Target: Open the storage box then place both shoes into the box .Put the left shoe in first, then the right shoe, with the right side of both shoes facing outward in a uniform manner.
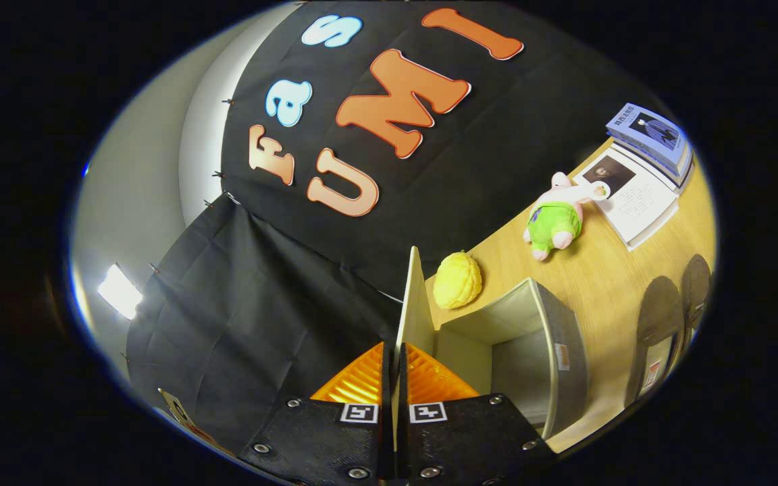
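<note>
Gripper [392, 378] fingers were closed on lid [414, 304] edge, thin panel pinched between them. Lid stood on edge, long axis running away from fingers. Box [568, 351] just right of fingers, mouth open, interior bare. Advice: keep pinch firm, swing lid fully clear before release. Farther right on table [605, 283]: yellow plush [458, 279], pig plush [555, 219], books [645, 169].
</note>
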Demonstrator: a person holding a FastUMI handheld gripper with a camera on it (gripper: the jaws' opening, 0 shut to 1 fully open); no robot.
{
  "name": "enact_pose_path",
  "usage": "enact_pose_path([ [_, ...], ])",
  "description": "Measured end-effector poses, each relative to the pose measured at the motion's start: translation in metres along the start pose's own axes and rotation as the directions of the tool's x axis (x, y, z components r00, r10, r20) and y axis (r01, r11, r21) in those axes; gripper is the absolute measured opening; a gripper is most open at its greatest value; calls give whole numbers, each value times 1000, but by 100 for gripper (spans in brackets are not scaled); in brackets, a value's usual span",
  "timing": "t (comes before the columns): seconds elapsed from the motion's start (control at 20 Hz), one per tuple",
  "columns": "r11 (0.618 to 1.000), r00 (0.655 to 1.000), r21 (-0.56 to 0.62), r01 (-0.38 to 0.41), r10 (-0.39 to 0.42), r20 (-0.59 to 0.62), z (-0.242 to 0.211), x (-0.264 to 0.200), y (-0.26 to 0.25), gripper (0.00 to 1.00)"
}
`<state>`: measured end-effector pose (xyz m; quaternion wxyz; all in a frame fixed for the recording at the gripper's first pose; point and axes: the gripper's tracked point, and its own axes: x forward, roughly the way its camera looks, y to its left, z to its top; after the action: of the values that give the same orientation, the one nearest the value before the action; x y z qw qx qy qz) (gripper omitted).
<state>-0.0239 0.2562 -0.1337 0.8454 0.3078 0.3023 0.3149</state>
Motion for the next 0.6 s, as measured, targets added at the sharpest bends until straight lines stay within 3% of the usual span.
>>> enact_pose_path([
  [0.6, 998, 996, -47, -44, 40, -86, -43, 49, 78, 3],
])
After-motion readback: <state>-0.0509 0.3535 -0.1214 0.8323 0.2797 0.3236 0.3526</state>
